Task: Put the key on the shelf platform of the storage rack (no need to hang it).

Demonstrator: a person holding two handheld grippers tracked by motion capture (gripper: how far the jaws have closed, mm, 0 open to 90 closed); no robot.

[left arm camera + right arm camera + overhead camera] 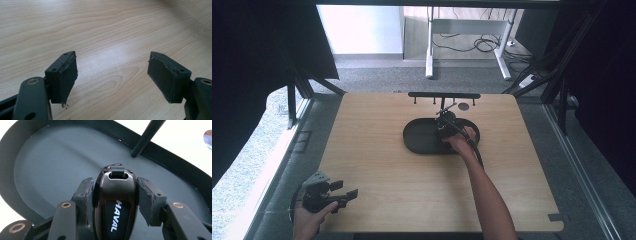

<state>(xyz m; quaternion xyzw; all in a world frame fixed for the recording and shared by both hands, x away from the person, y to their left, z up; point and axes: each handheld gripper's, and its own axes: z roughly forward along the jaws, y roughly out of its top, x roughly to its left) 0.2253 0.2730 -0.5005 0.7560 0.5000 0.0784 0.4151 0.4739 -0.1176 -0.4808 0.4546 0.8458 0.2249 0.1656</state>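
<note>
right gripper clamps haval car key over black oval tray, left gripper idle and open

right gripper (115,192) has both pads pressed on the sides of a glossy black car key fob (115,195), so it is closed on the fob. fob sits lengthwise between the jaws, white "haval" lettering facing the camera, its loop end with a short black strap tab pointing away from the gripper past the fingertips. directly beyond and beneath the gripper is the dark floor of a black oval tray (32,167); cannot tell whether the fob touches the floor or hangs just above it. ahead of the jaw tips and slightly to their right, a thin black rod (147,135) slants up from near the tray's far rim.

in the high view the right gripper (445,125) is over the tray (418,136) at the middle of the wooden table (377,170), right hand (459,142) just behind it. beyond the tray, at the table's far edge, stands a black bar rack with small pegs (444,95).

left gripper (346,192) is held at the near left corner of the table, well apart from the tray, left hand (309,215) wrapped on its handle. in the left gripper view its pads (66,75) stand wide apart with nothing between them, bare wood grain (112,37) ahead and below. left gripper (111,75) is open and empty.
</note>
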